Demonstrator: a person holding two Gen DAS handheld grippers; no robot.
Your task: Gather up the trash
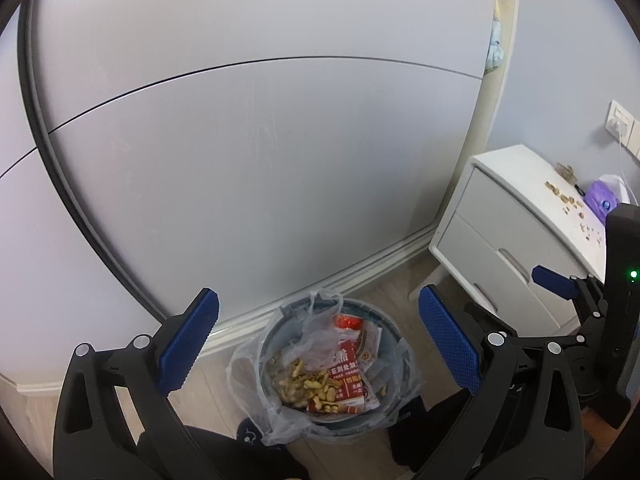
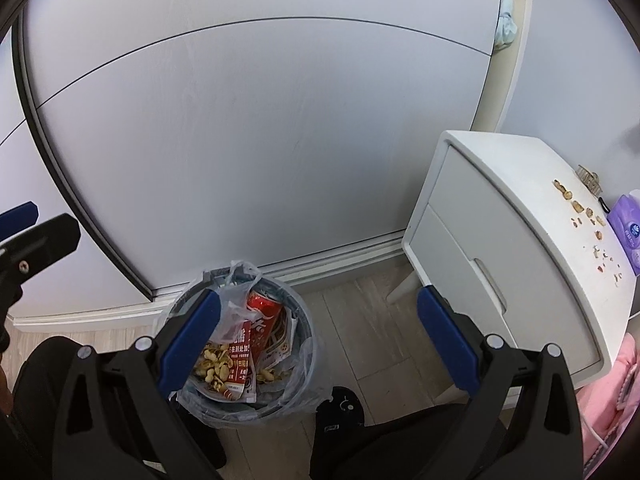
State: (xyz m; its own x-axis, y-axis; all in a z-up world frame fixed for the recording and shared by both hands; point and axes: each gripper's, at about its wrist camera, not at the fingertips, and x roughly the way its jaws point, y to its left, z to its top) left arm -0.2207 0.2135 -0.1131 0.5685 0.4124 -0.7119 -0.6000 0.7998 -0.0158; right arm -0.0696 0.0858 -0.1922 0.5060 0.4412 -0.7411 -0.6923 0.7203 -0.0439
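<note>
Spread fingers (image 1: 188, 344) above trash bin (image 1: 384, 412)

Red can (image 2: 262, 307) — white nightstand (image 2: 520, 240)

I count one bin (image 2: 304, 344) on the floor, lined with one plastic bag (image 2: 236, 304), holding one red can (image 2: 264, 308) and one red wrapper (image 2: 240, 360). One nightstand (image 2: 520, 240) with two drawers carries one purple tissue pack (image 2: 626, 232) at its far edge.
</note>
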